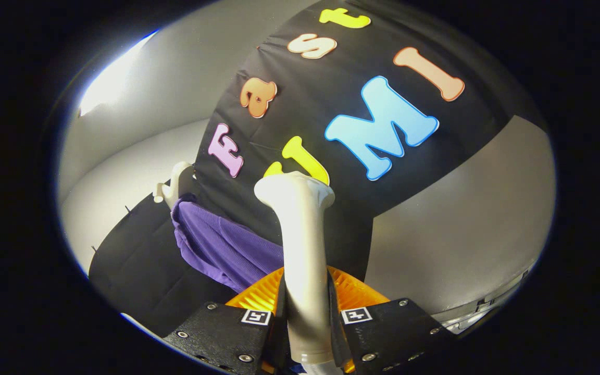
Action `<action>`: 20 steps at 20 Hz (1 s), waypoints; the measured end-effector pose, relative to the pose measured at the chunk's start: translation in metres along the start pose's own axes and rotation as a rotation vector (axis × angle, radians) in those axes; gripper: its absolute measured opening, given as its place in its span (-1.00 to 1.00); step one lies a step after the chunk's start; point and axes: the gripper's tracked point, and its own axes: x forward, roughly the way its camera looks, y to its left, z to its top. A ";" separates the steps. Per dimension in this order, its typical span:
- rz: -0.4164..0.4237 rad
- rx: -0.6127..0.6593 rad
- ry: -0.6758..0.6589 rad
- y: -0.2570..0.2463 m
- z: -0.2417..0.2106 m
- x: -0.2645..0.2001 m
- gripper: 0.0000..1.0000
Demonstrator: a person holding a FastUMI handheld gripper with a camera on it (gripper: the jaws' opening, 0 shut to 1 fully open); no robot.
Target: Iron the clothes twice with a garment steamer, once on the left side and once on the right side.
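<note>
Between the gripper's (306, 307) two fingers, in the gripper view, stands the handle of a garment steamer (300, 250), pale and slim, with both fingers pressed against its sides. The jaws are narrow and clamped on it, so the tool travels with the hand that carries the gripper. The steamer's flared head rises beyond the fingertips, pointing away toward the far booth wall, and the grip low on the handle probably leaves the head free to reach cloth.

To the left of the steamer, a little farther off, hangs the purple garment (222, 250) that is to be ironed. It is draped from a pale hanger (177, 185) whose hook and shoulder show just above it, so the fabric falls loose and open for steaming. The steamer head appears apart from the garment, up and to its right, not touching it. Judging by this, no pass down the cloth is under way at this moment; the head would need to swing left to meet the fabric.
</note>
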 end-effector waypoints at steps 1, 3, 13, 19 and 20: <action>-0.004 -0.032 -0.018 0.011 -0.001 -0.002 -0.31; -0.006 -0.099 -0.054 0.036 -0.003 -0.004 -0.31; 0.007 -0.336 -0.219 0.140 -0.016 0.004 -0.31; -0.027 -0.503 -0.343 0.186 -0.027 0.023 -0.30; -0.032 -0.526 -0.362 0.191 -0.030 0.028 -0.30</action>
